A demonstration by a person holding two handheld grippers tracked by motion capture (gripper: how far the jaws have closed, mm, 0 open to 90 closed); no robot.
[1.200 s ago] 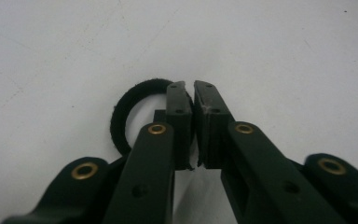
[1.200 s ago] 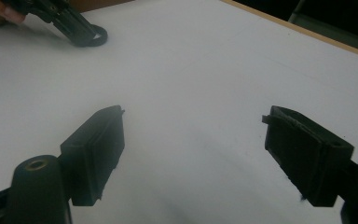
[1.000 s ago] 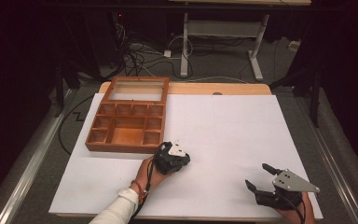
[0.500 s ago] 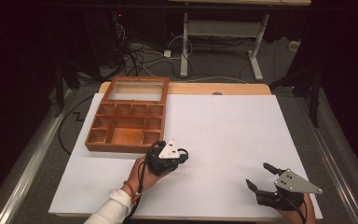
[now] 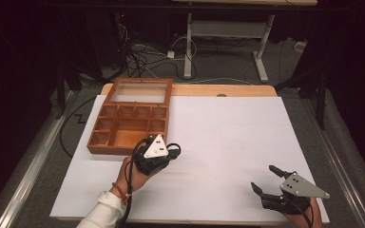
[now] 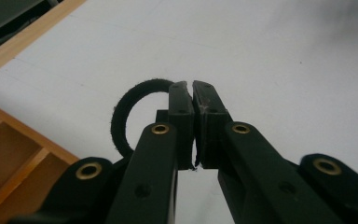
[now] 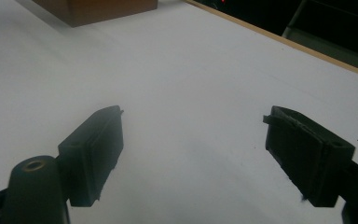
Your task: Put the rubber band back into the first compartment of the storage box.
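The left gripper (image 6: 193, 88) is pinching its jaws together on a black ring (image 6: 121, 116), a thin band that looks soft and fuzzy along its edge, matte and dark all over. The ring is standing out to one side of the jaw tips in the left gripper view, its open loop showing the white sheet (image 6: 270, 56) through it, and part of its arc is passing behind the jaw. It is hanging above the sheet, just beside the near edge of the wooden compartment box (image 6: 14, 163). In the high view the left gripper (image 5: 168, 149) is sitting in the person's left hand (image 5: 130, 173) close to the box's (image 5: 128, 126) near right corner, its grey plate facing up. The right gripper (image 7: 193, 154) is holding its jaws wide apart with nothing between them, hovering low over the white sheet; in the high view it (image 5: 266, 179) is resting near the table's near right corner, well apart from the box.
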